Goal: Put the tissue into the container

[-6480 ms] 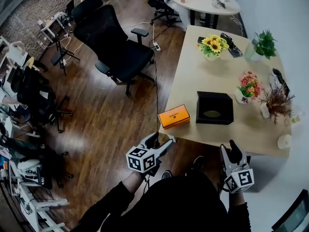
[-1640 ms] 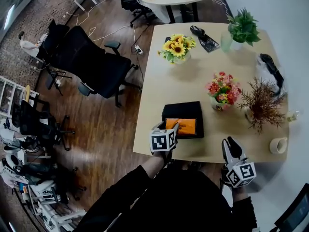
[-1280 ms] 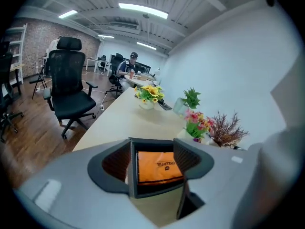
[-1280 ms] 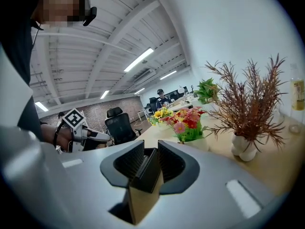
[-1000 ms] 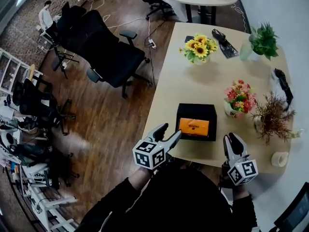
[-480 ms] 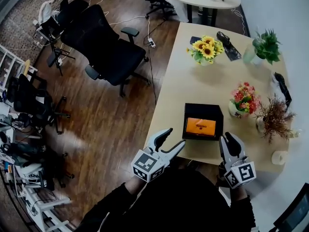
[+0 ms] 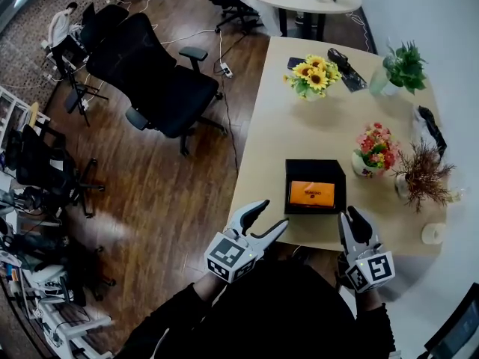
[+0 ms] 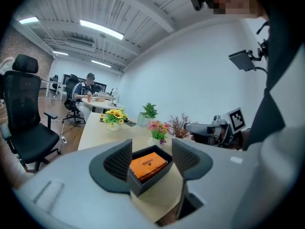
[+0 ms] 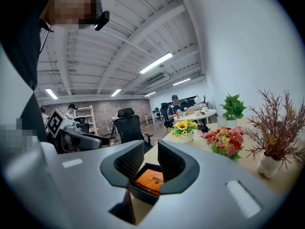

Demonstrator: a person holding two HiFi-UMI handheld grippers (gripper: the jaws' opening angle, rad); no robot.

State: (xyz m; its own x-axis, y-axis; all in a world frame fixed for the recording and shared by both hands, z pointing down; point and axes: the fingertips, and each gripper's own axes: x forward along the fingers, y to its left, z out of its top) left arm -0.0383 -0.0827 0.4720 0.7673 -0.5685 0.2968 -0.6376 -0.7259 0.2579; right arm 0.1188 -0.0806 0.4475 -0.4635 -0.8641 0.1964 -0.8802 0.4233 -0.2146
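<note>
An office — swivel chairs (image 7: 153,73); meeting tables (image 7: 281,137).

Legible text: none | orange tissue pack (image 7: 312,193), in black container (image 7: 314,166) near edge of table (image 7: 277,126): dark print, too small to read

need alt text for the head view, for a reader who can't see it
From above, an orange tissue pack lies inside a black box near the front edge of a pale table. At that edge the person holds an empty left tool, jaws closing, and a shut right tool. Flowers stand on the table; a black chair stands at left.
</note>
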